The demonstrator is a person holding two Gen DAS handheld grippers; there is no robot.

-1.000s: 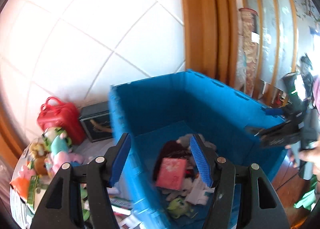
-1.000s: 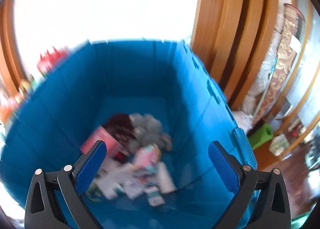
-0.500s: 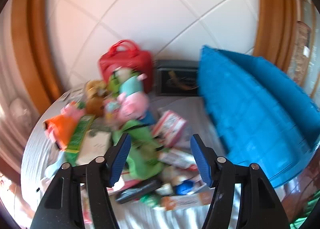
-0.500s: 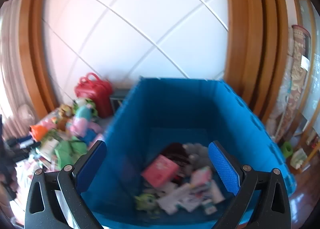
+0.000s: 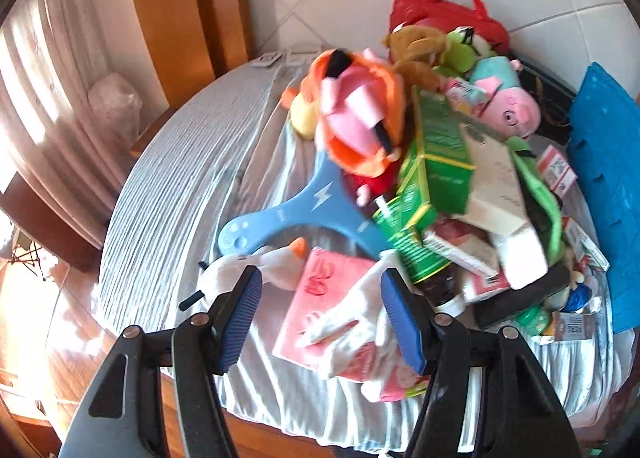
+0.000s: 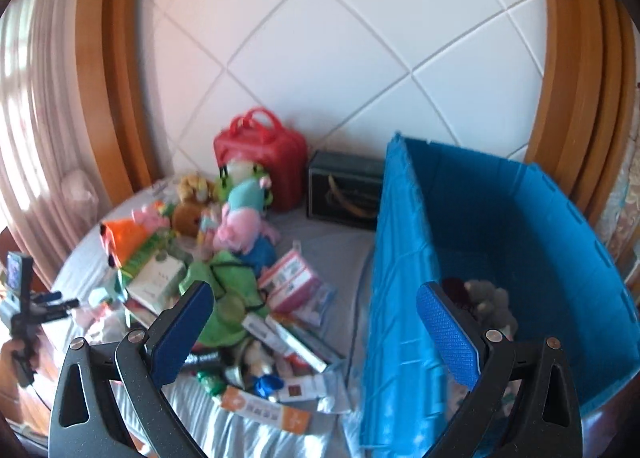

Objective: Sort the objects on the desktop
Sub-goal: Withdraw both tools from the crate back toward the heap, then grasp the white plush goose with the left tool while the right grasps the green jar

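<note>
A heap of toys and boxes lies on a round table with a grey striped cloth (image 5: 180, 185). My left gripper (image 5: 320, 318) is open and empty, above a pink booklet (image 5: 320, 294) and a white soft toy (image 5: 352, 322) at the table's near edge. An orange plush (image 5: 360, 113), green boxes (image 5: 440, 145) and a pink pig plush (image 5: 508, 105) lie beyond. My right gripper (image 6: 320, 334) is open and empty, over the left wall of the blue crate (image 6: 400, 278). The crate holds some plush items (image 6: 484, 298). The left gripper shows small at the left of the right wrist view (image 6: 24, 298).
A red case (image 6: 260, 153) and a dark box (image 6: 344, 189) stand against the white tiled wall behind the heap. A blue flat racket-like toy (image 5: 288, 213) lies under the orange plush. Wooden frames flank the wall. A curtain (image 5: 44, 97) hangs at the left.
My left gripper has swung left from above the crate to the table's near left edge. My right gripper has drawn back and left from inside the crate to above its left wall.
</note>
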